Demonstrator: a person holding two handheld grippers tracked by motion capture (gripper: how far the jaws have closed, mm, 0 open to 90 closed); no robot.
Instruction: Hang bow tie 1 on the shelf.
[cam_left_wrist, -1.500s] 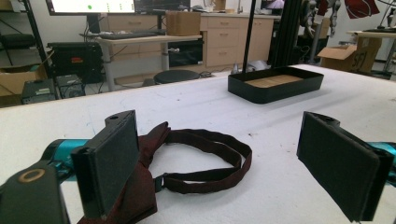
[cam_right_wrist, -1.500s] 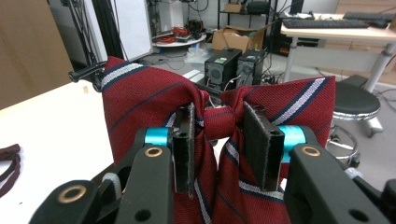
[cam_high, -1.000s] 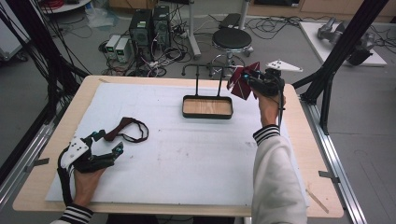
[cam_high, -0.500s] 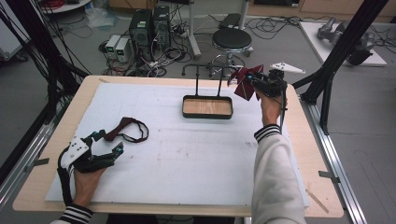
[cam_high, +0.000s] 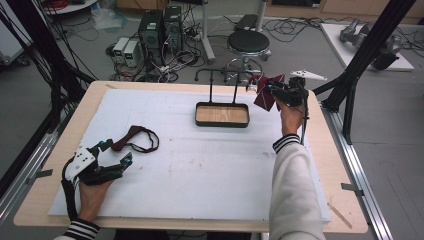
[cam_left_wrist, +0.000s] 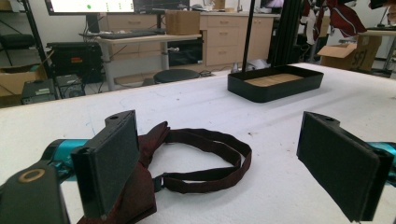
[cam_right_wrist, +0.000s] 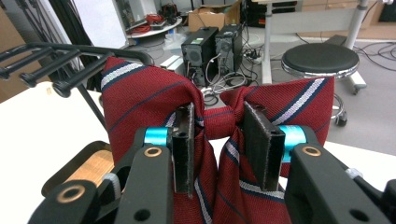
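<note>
My right gripper (cam_high: 274, 91) hangs above the table's far right, shut on the knot of a red striped bow tie (cam_high: 263, 94). In the right gripper view the pads (cam_right_wrist: 184, 144) pinch the centre of the bow tie (cam_right_wrist: 140, 100), with its wings spread on both sides, close to the black rack's bars (cam_right_wrist: 70, 56). My left gripper (cam_high: 117, 151) rests on the near left of the white mat, open. A dark maroon bow tie (cam_high: 135, 137) with a looped strap lies just ahead of it. Its fabric (cam_left_wrist: 149, 140) touches the left jaw, and the strap loops between the jaws, unpinched.
A black tray with a wooden floor (cam_high: 222, 114) stands mid-table at the foot of the black rack (cam_high: 222, 75). A stool (cam_high: 248, 42), computers and cables sit on the floor beyond the far edge. Black frame posts flank the table.
My right gripper has sunk slightly with the striped bow tie, staying beside the rack. The left gripper and the maroon bow tie have not moved.
</note>
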